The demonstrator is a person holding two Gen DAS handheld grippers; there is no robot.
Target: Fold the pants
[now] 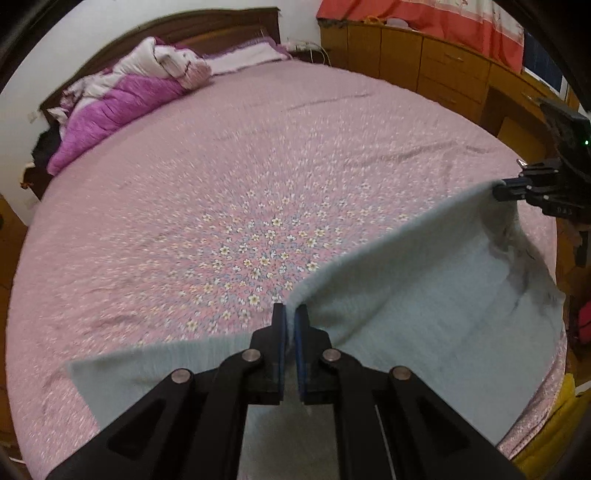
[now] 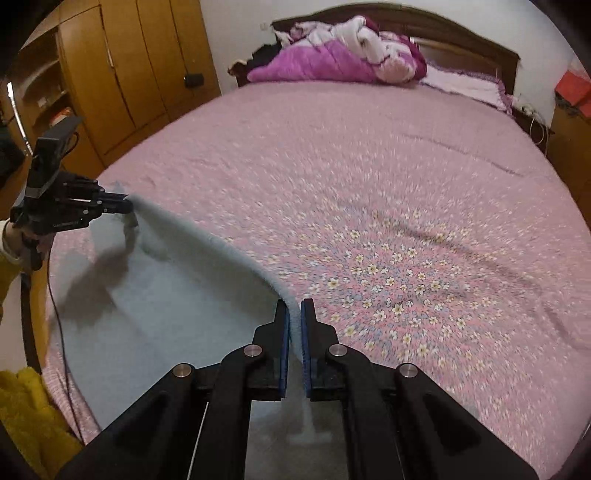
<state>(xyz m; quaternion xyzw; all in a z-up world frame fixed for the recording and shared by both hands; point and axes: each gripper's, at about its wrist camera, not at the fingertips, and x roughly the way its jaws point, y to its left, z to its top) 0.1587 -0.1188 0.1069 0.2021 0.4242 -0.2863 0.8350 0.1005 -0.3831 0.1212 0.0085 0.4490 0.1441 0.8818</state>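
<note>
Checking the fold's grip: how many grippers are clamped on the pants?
2: left gripper and right gripper, one at each end of the pants' lifted edge.

Bedspread ahead lies open; bunched quilt blocks only the headboard end

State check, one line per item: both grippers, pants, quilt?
left gripper: shut on pants edge
right gripper: shut on the same edge
pants: light blue, far edge lifted off the bed, rest lying flat
quilt: bunched at headboard
</note>
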